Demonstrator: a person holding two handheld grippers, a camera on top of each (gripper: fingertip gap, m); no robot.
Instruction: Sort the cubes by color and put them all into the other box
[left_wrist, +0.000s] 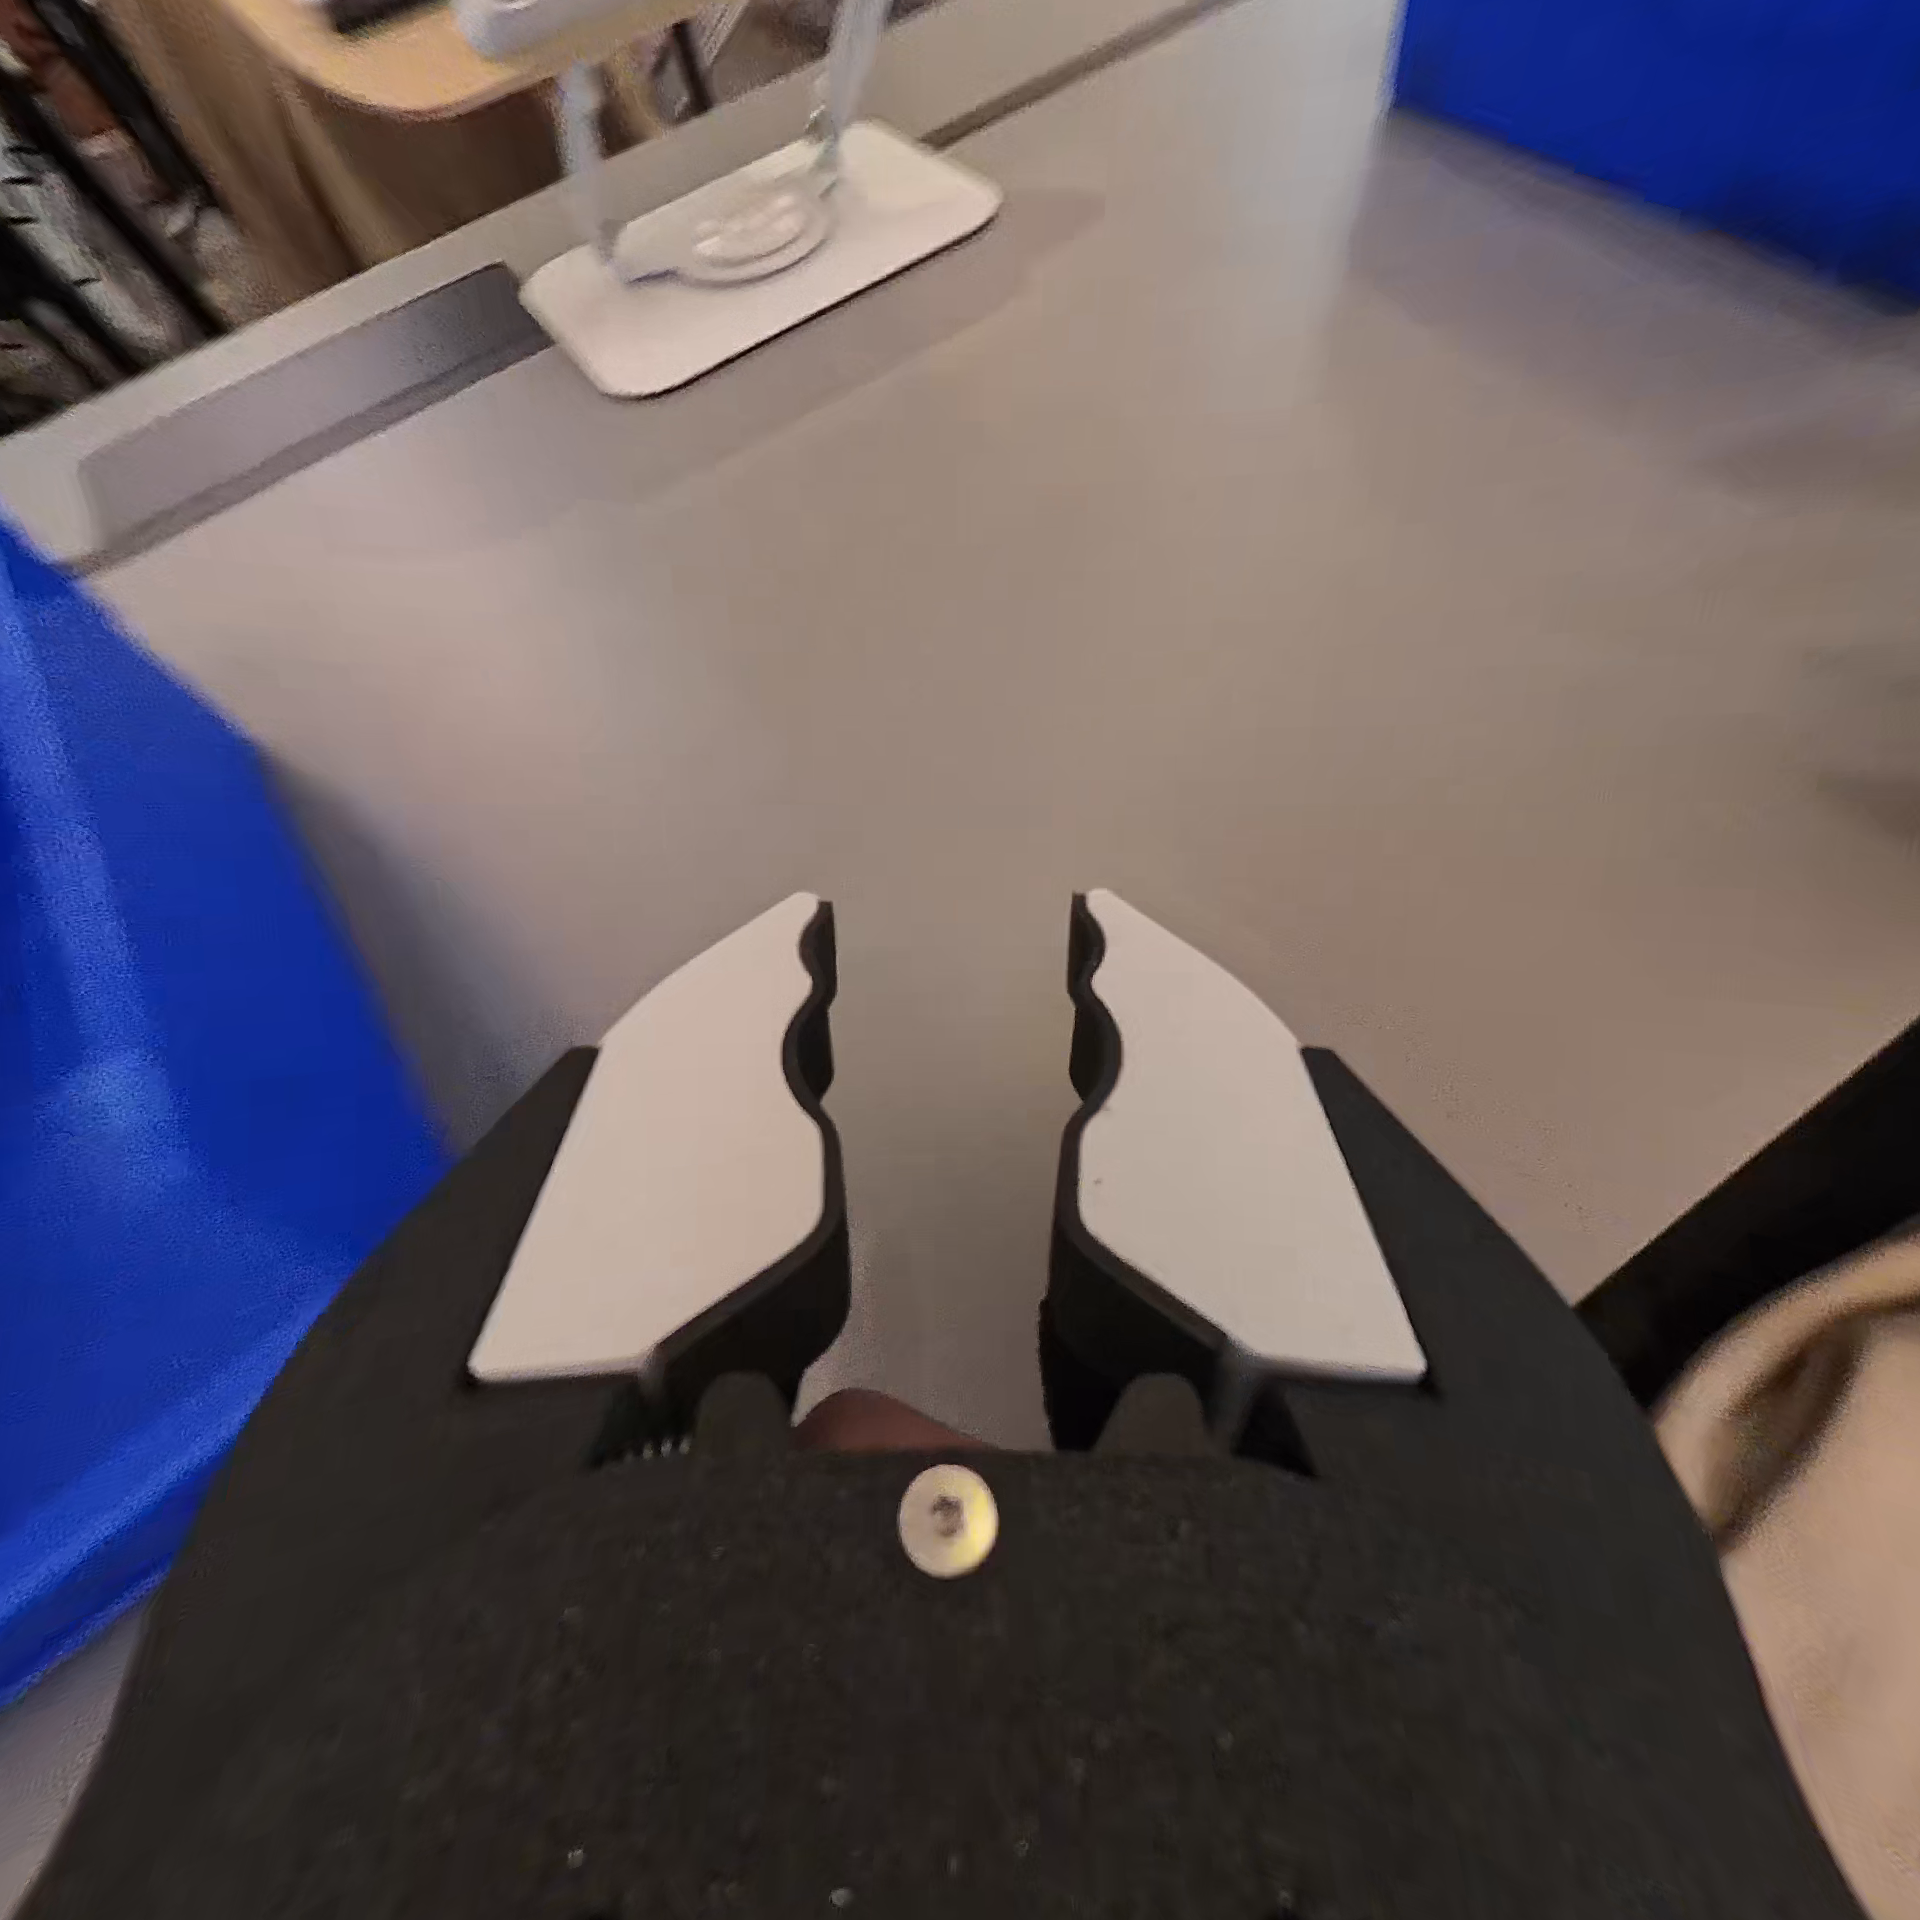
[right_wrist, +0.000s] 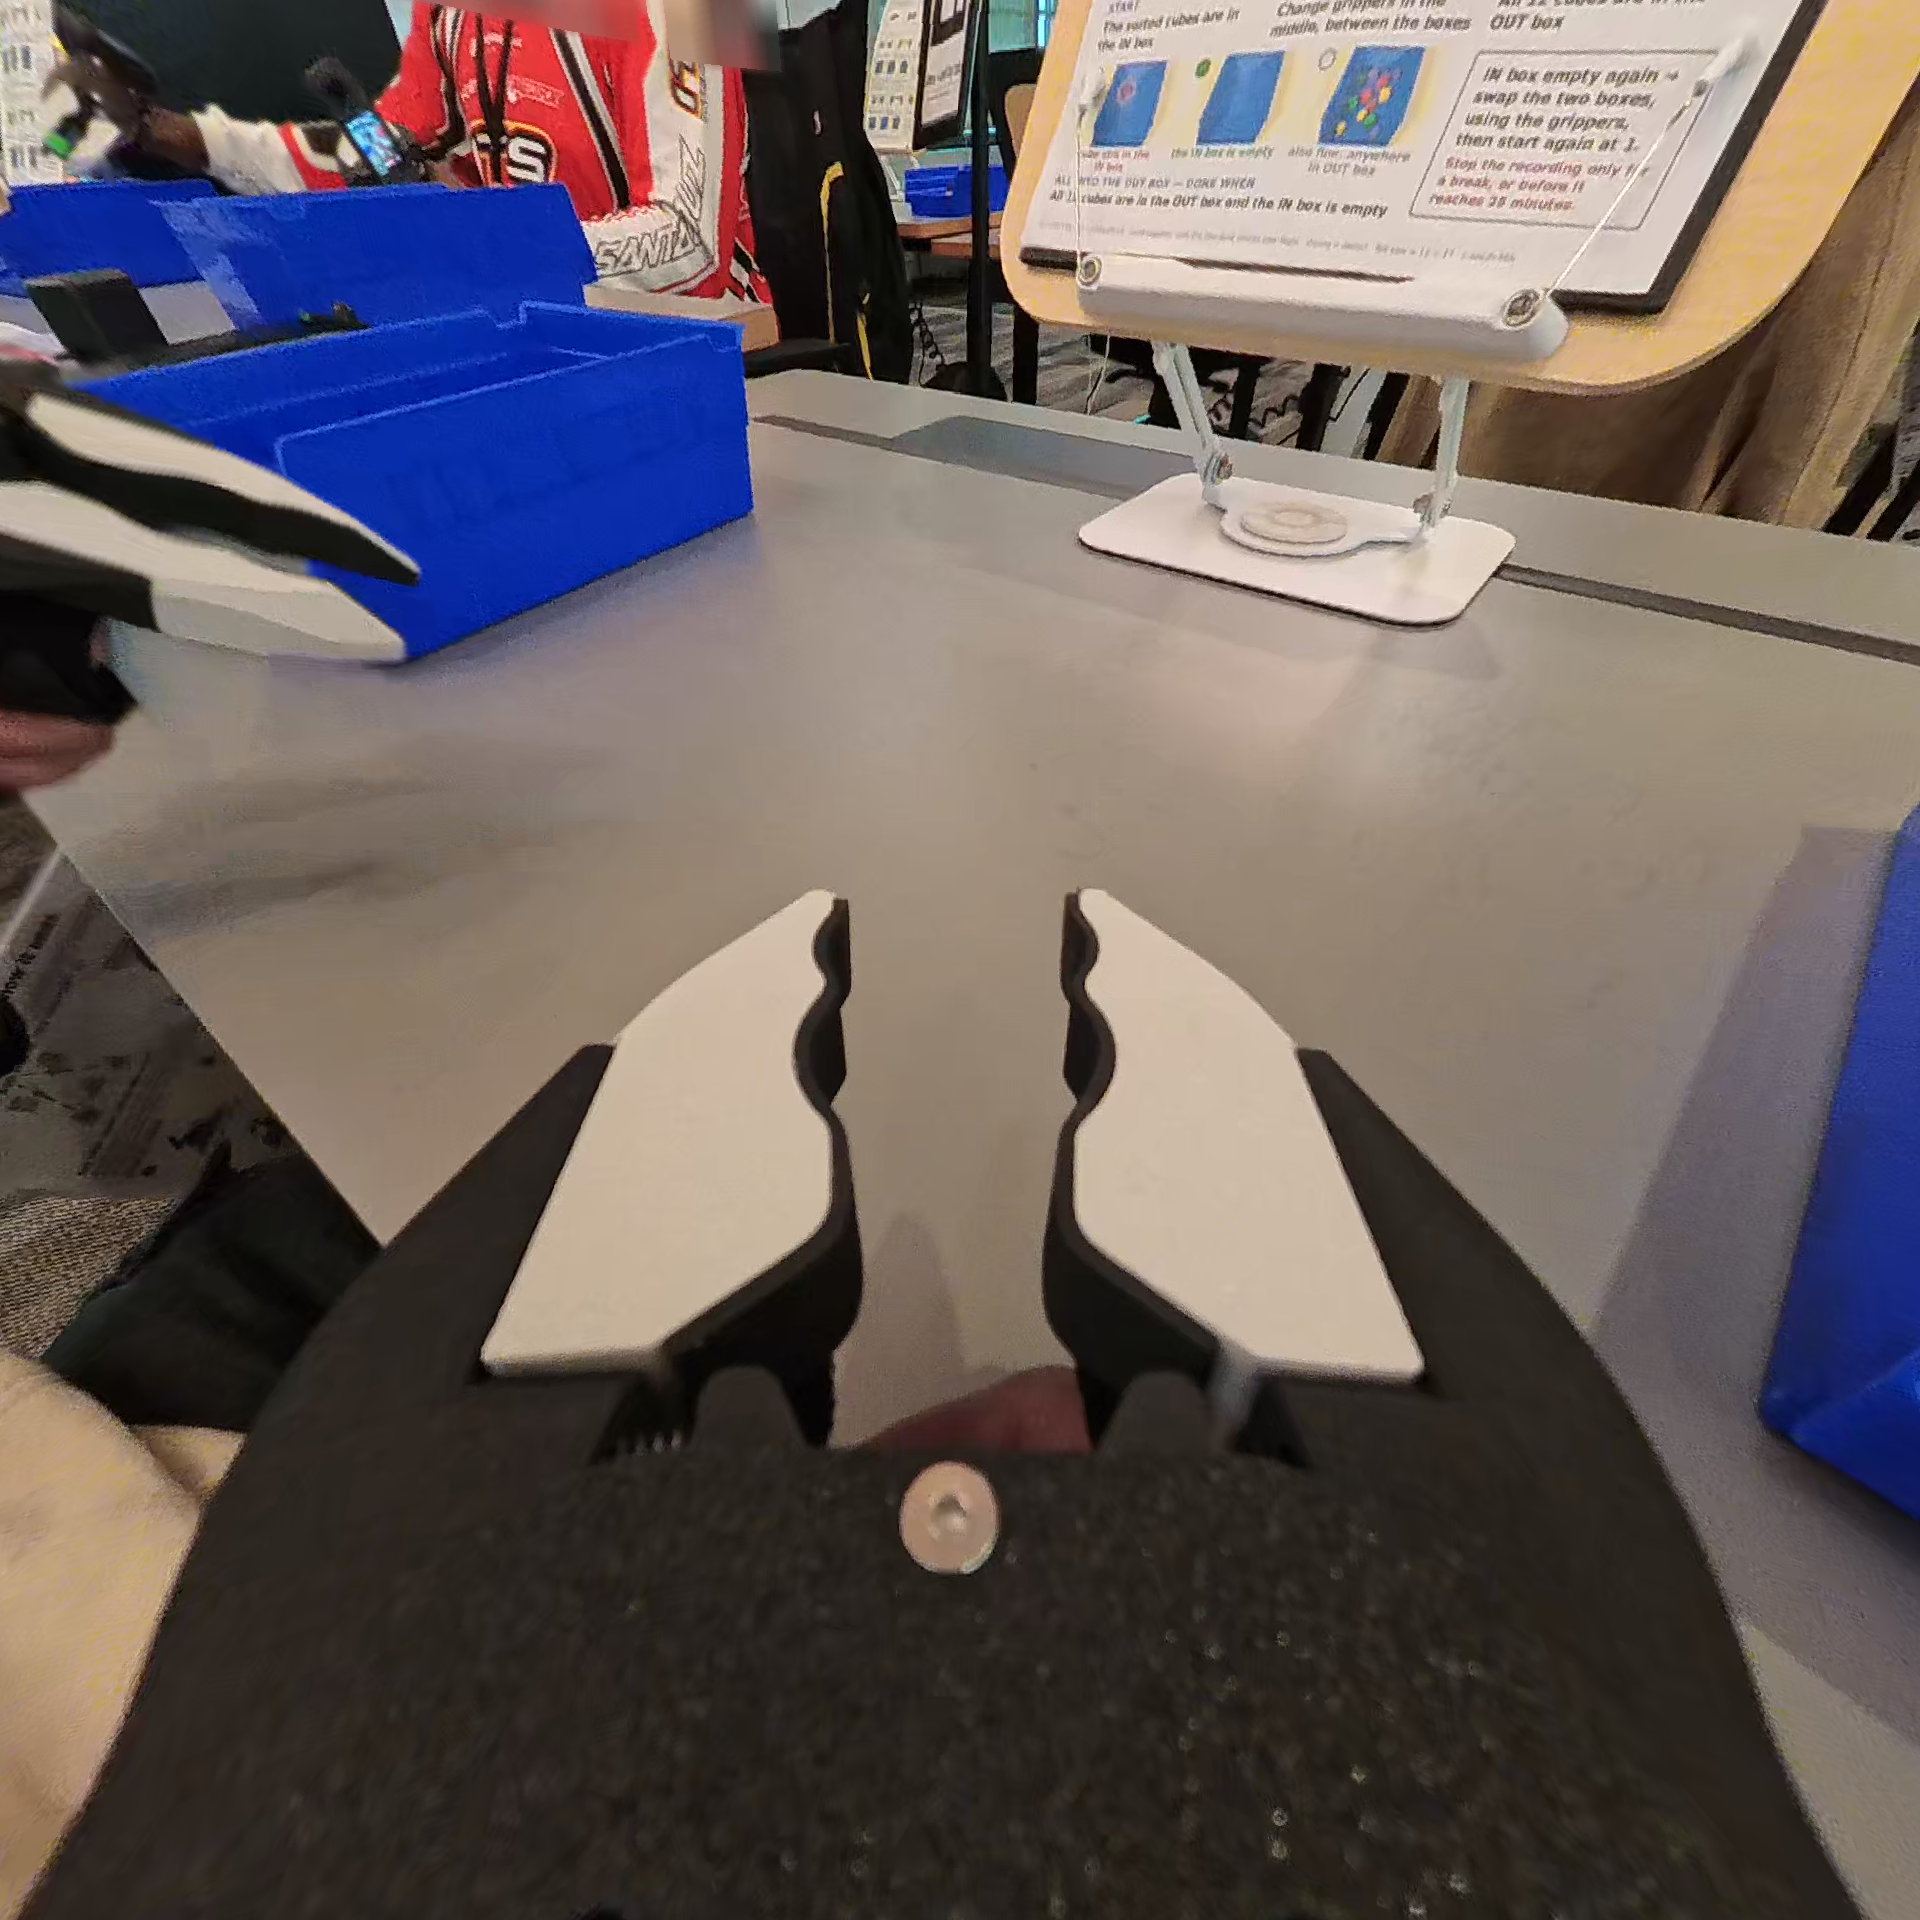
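No cubes show in either view. My left gripper (left_wrist: 951, 904) is open and empty over the bare grey table (left_wrist: 1143, 675), between a blue box at the left edge (left_wrist: 135, 1091) and another blue box at the far right (left_wrist: 1662, 125). My right gripper (right_wrist: 956, 904) is open and empty above the table (right_wrist: 935, 748). In the right wrist view a blue box (right_wrist: 499, 457) stands at the far left with the left gripper (right_wrist: 343, 592) in front of it, and a second blue box (right_wrist: 1860, 1247) sits at the right edge. The box insides are hidden.
A white stand (right_wrist: 1299, 551) holding an instruction board (right_wrist: 1403, 135) sits at the table's back; its base also shows in the left wrist view (left_wrist: 769, 270). A person in a red shirt (right_wrist: 582, 114) is behind the far-left box. The table's front-left edge (right_wrist: 208, 1060) is near. There is about 25 centimetres between the tips of the two grippers.
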